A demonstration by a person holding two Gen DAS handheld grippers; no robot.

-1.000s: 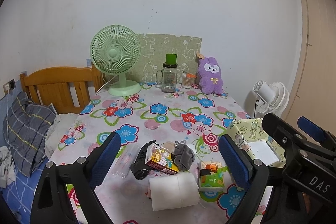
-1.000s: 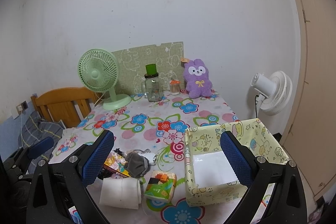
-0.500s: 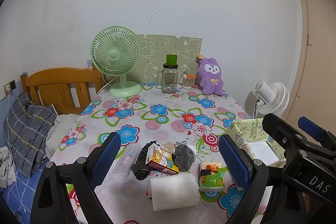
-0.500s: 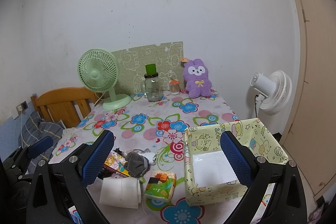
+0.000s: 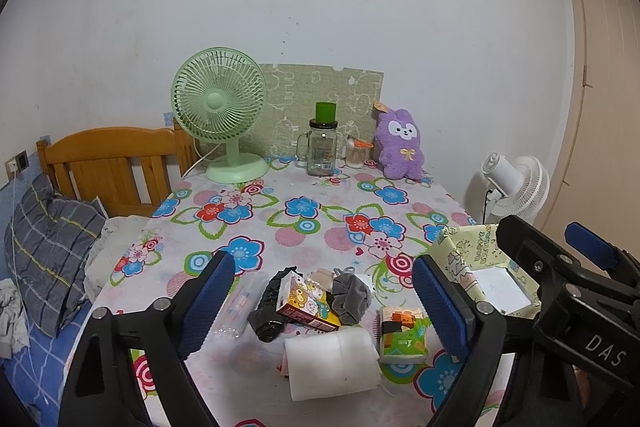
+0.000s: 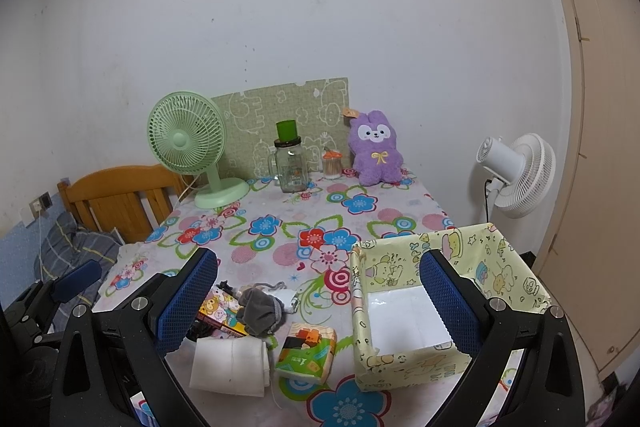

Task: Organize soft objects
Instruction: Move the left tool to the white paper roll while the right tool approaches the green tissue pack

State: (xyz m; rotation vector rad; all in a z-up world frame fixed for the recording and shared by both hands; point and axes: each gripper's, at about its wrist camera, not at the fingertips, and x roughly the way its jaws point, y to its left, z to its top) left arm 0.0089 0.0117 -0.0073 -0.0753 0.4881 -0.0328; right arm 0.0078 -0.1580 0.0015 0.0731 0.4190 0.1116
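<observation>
Right wrist view shows the yellow patterned box (image 6: 448, 307) empty, so nothing is sorted yet. The grey sock (image 6: 260, 313), white folded cloth (image 6: 230, 367) and tissue pack (image 6: 308, 351) lie clustered just left of it. The right gripper (image 6: 320, 303) gapes empty; the left gripper (image 5: 324, 303) is closing slightly, nothing pinched.

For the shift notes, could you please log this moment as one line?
left gripper: closing, empty, above clutter | right gripper: open, empty | yellow box: empty | grey cloth: on table

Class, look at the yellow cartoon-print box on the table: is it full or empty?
Empty. In the right wrist view the yellow box shows only its bare white floor; the soft items lie outside it on the table.
</observation>
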